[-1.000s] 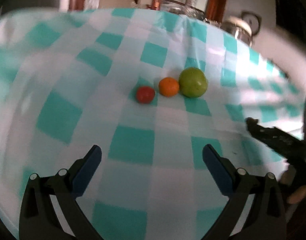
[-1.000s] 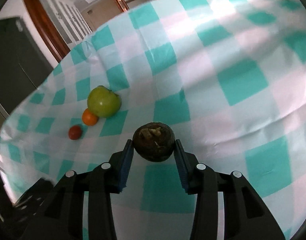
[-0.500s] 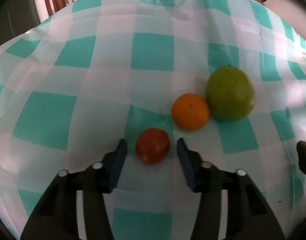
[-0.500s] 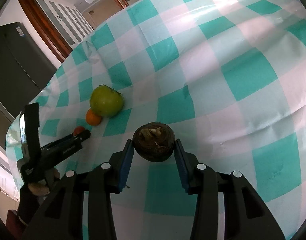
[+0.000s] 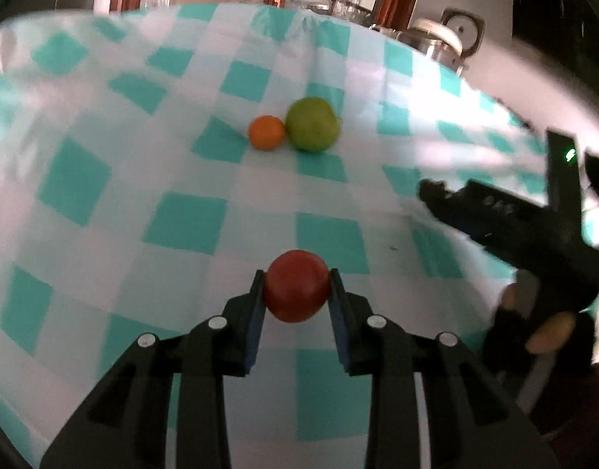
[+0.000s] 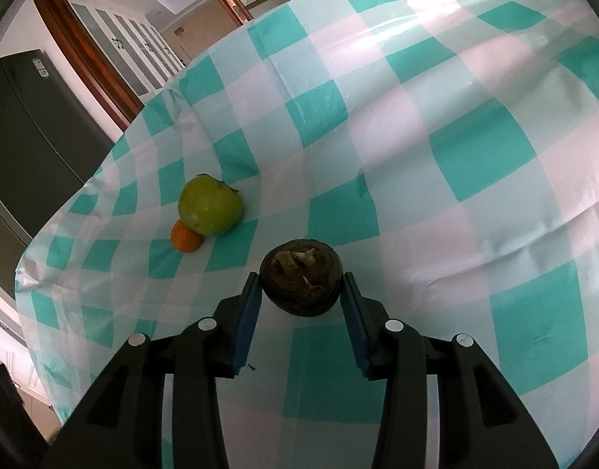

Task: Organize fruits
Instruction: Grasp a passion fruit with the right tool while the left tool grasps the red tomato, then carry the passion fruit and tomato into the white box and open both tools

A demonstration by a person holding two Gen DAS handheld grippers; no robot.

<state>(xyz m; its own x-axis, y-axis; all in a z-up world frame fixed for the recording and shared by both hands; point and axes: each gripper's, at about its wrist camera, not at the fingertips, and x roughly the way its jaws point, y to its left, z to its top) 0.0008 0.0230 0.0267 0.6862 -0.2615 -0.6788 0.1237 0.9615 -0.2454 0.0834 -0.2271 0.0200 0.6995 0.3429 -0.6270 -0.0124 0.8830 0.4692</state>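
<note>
Now the left claw [image 5: 296, 287] had clamped tight on the red tomato [image 5: 296, 285], low centre of its view. Up the frame, well apart, sat the orange [image 5: 266, 132] touching the green apple [image 5: 313, 129]. The right claw [image 6: 301, 287] pinched a brown fruit [image 6: 301, 282].

Fruit count: one red tomato [image 5: 296, 286], one orange [image 5: 266, 133], one green apple [image 5: 312, 124], one brown fruit [image 6: 300, 276].

Both grippers, left [image 5: 297, 287] and right [image 6: 301, 293], clamped.
</note>
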